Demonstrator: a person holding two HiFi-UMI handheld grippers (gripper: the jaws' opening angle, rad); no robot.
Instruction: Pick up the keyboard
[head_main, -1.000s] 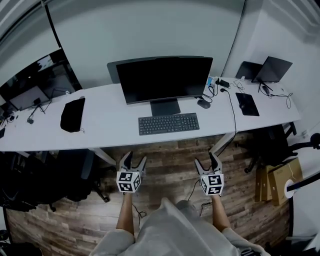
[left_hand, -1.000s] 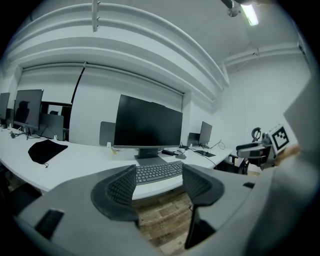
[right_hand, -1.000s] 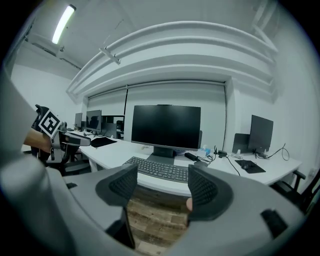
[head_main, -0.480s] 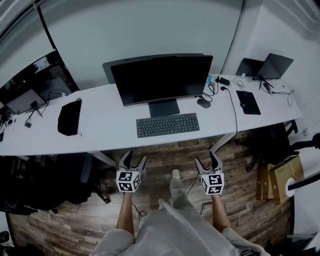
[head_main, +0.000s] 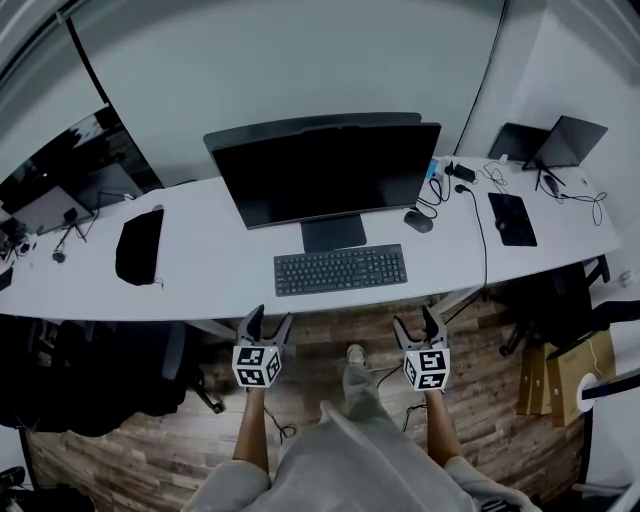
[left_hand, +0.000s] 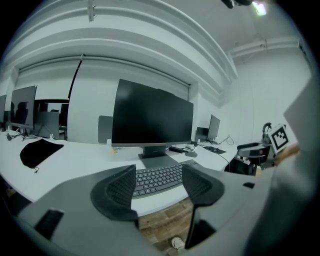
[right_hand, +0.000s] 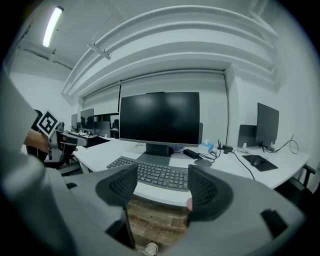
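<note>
A dark keyboard (head_main: 340, 269) lies flat on the long white desk (head_main: 215, 270), just in front of the monitor's stand. It also shows in the left gripper view as the keyboard (left_hand: 160, 178) and in the right gripper view as the keyboard (right_hand: 155, 173), seen between the jaws but well beyond them. My left gripper (head_main: 264, 326) hangs short of the desk's front edge, open and empty. My right gripper (head_main: 419, 326) is level with it on the right, also open with nothing between its pads.
A black monitor (head_main: 325, 175) stands behind the keyboard. A dark mouse (head_main: 418, 221) and cables lie to its right, a black pouch (head_main: 139, 246) to its left. A laptop (head_main: 572, 143) and a black pad sit at the far right. Wooden floor and the person's shoe (head_main: 355, 353) are below.
Both grippers have come closer to the desk's front edge. The desk, monitor and keyboard appear larger and lower in the head view. The jaws' openings look unchanged.
</note>
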